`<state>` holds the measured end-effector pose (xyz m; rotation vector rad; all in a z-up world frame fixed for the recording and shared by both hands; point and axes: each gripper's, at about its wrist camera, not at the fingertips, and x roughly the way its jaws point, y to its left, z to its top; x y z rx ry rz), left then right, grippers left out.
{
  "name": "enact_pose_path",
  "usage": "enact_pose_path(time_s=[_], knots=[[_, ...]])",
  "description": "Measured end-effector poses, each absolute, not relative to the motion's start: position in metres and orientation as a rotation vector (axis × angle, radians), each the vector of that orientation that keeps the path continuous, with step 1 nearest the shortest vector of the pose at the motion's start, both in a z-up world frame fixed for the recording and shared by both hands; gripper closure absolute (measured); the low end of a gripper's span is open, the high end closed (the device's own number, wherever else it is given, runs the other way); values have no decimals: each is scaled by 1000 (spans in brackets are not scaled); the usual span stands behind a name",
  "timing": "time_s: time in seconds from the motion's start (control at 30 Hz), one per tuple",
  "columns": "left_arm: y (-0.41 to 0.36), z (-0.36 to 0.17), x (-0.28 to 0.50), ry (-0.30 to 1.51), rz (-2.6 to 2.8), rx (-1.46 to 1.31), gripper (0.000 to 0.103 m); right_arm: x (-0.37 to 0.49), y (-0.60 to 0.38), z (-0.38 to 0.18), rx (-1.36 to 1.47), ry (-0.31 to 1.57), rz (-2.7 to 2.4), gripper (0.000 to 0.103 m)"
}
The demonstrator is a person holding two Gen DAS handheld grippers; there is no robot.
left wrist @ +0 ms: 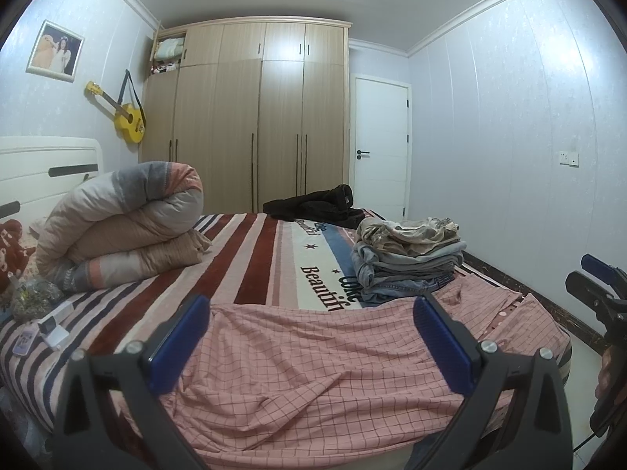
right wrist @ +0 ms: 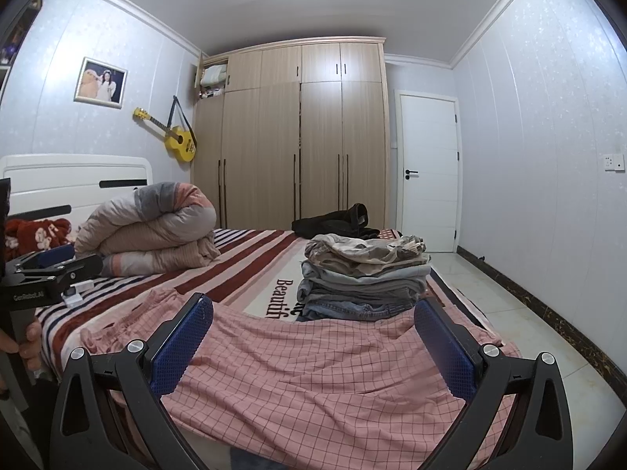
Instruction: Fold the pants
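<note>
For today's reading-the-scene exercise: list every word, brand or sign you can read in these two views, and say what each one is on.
"Beautif", cut off by the pink checked pants: bedsheet.
"GenRobot.AI": left gripper body, seen from the right wrist.
Smaller sheet lettering beside the folded clothes stack: partly hidden, unreadable.
Guitar markings: too small.

Pink checked pants (left wrist: 313, 360) lie on a red-, white- and navy-striped bedspread (left wrist: 250, 258).

left gripper (left wrist: 311, 337) wide open above pink checked pants (left wrist: 313, 372), spread rumpled along near edge of striped bed (left wrist: 250, 258). Stack of folded clothes (left wrist: 407, 262) just behind pants, right side. Rolled duvet (left wrist: 121, 223) at left. Right gripper (left wrist: 599, 286) at right frame edge, clear of cloth
</note>
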<state>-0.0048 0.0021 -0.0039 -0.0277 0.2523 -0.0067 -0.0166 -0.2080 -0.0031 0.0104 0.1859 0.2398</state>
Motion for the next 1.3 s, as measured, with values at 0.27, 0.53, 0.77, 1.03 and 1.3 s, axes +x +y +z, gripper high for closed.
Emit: enact_pose_path(time_s=[0.27, 0.53, 0.77, 1.03, 1.3], knots=[[1, -5, -3, 258, -4, -27, 1, -17, -208, -5, 10, 185, 240, 1], [9, -10, 2, 282, -30, -48, 1, -10, -208, -10, 44, 217, 238, 1], [38, -23, 5, 310, -64, -124, 1, -6, -214, -21, 94, 250, 208, 1], [99, -68, 9, 426, 8, -249, 1, 21, -215, -58, 110, 407, 201, 1], [157, -137, 12, 572, 98, -446, 1, 44, -206, -96, 81, 523, 147, 1]])
